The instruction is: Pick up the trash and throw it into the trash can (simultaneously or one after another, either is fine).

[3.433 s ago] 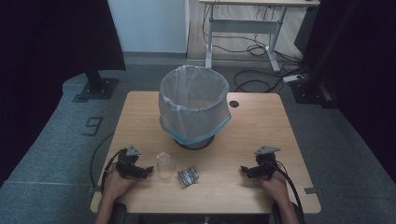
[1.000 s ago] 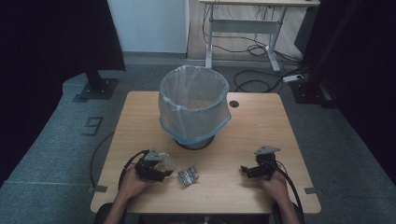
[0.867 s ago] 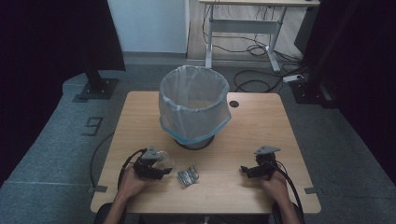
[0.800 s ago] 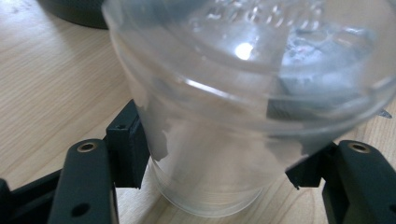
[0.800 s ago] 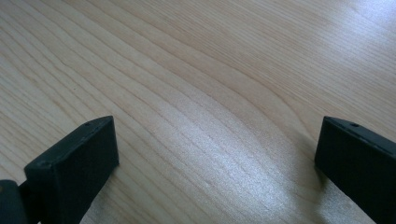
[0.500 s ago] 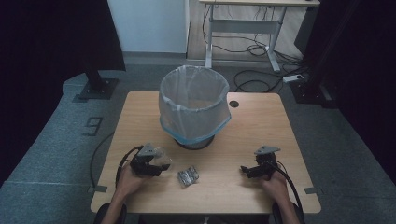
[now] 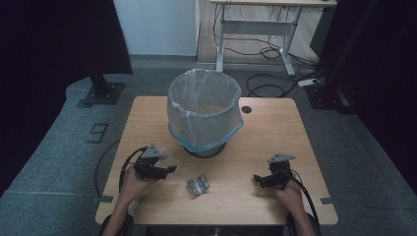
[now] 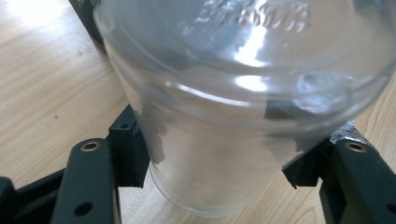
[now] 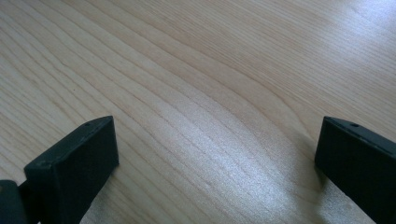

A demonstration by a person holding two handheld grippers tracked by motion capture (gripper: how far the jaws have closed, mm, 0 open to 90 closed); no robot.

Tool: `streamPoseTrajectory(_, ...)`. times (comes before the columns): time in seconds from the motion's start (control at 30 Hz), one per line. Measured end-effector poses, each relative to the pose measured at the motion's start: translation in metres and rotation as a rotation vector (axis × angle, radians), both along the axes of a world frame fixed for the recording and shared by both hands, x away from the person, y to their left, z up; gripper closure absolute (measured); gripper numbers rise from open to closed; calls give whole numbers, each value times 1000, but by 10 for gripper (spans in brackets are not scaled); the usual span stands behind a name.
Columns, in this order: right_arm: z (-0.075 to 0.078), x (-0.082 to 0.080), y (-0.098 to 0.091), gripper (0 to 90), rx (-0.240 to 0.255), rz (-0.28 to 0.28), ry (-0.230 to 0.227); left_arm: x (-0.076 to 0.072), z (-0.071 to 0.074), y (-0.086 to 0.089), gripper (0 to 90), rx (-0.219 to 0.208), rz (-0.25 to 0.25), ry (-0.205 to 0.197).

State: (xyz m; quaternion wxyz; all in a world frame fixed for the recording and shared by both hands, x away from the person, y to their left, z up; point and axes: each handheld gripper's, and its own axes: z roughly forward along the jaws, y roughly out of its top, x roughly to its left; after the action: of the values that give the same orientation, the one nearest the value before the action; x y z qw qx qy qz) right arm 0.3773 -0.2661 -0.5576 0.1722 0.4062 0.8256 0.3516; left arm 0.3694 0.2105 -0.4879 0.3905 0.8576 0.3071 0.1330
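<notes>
Left gripper [image 8: 219, 186] fingers clamped on clear plastic cup [image 8: 243, 107]; right gripper [image 9: 215, 172] fingers apart, idle. Risk — thin wall may buckle, slipping free before reaching lined bin [image 7: 204, 110].

Wooden table [image 7: 275, 128] at frame centre. On it: a mesh-lined bin [image 7: 204, 114] at upper centre and a crumpled wrapper [image 7: 197, 185] at lower centre.
</notes>
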Motion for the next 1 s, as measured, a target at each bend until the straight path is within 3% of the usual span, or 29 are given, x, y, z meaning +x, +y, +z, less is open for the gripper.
streamPoseTrajectory(0.63,0,0,0,0,-1,-3,0,9,46,8,361,11,5,-32)
streamPoseTrajectory(1.0,0,0,0,0,0,-4,0,14,72,13,361,-14,9,-36)
